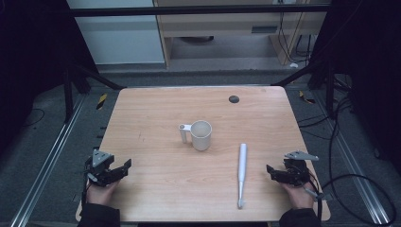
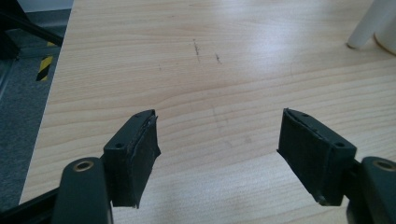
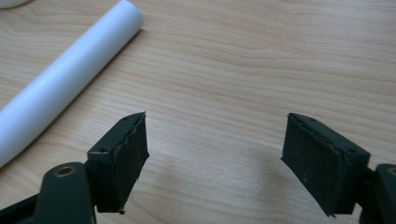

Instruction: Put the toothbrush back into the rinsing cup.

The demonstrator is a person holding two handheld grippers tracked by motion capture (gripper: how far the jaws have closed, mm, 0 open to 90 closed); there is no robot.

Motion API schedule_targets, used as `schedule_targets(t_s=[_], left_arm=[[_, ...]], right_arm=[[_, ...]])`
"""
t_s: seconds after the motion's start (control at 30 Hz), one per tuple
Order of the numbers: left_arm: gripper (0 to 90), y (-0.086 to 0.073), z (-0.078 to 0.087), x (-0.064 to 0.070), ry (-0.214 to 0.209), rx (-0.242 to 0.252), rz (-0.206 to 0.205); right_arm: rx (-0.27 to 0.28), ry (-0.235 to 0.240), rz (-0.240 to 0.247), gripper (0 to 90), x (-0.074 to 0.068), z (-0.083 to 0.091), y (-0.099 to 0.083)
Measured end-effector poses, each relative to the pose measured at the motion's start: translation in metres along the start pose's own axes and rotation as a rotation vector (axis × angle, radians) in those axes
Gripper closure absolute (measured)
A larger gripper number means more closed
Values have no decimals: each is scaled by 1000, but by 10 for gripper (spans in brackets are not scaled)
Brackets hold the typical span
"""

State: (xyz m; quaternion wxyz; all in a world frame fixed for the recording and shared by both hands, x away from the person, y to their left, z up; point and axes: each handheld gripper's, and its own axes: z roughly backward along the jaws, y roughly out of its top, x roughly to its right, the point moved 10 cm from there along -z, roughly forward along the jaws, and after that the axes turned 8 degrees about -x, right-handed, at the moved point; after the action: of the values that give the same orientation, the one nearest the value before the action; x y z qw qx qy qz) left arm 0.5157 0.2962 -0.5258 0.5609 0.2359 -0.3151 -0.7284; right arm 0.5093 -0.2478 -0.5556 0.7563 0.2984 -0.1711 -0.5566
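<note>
Pale wood grain runs under everything here, and the table (image 1: 156, 189) carries just two white things. Taking the mug (image 1: 201, 135) at the table's middle as the landmark: nearest the person, both grippers rest low at the near edge, well apart from the mug on either side. The left gripper (image 1: 124, 166) sits down-left of the mug, its jaws spread wide with nothing between them; in the left gripper view (image 2: 217, 154) bare wood lies in the gap. The right gripper (image 1: 270, 171) sits down-right of the mug, jaws likewise spread and empty, as the right gripper view (image 3: 215, 158) shows.

Between the right gripper and the mug lies the white electric toothbrush (image 1: 242, 174), flat on the table, its long axis running roughly near-to-far, brush end toward the person. It lies just to the left of the right gripper's jaws, so the right hand is by far the nearer one. A grasp would likely mean swinging leftward and closing across the handle (image 3: 60, 84).

Farther off, the mug stands upright, its handle (image 1: 183, 132) pointing left. Beyond it a small dark round spot (image 1: 234, 99) marks the far side of the table.

The brush head is too small to make out clearly, the mug's inside is hidden, and the left gripper view cuts the mug (image 2: 385, 28) off at its corner.
</note>
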Motion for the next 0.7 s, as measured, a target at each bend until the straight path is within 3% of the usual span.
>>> schedule_targets(t_s=[0.27,0.53,0.7], left_arm=[[285,-3,-2,4,-16,-21,2],[235,-6,-5,5,-19,-49,-1],[228,-8,-5,1,-22,-62,10]], right_arm=[[27,62,51,303,-20,8,2],[2,139,150,372,-55,9,1],[-6,180,173,399,-67,8,1]])
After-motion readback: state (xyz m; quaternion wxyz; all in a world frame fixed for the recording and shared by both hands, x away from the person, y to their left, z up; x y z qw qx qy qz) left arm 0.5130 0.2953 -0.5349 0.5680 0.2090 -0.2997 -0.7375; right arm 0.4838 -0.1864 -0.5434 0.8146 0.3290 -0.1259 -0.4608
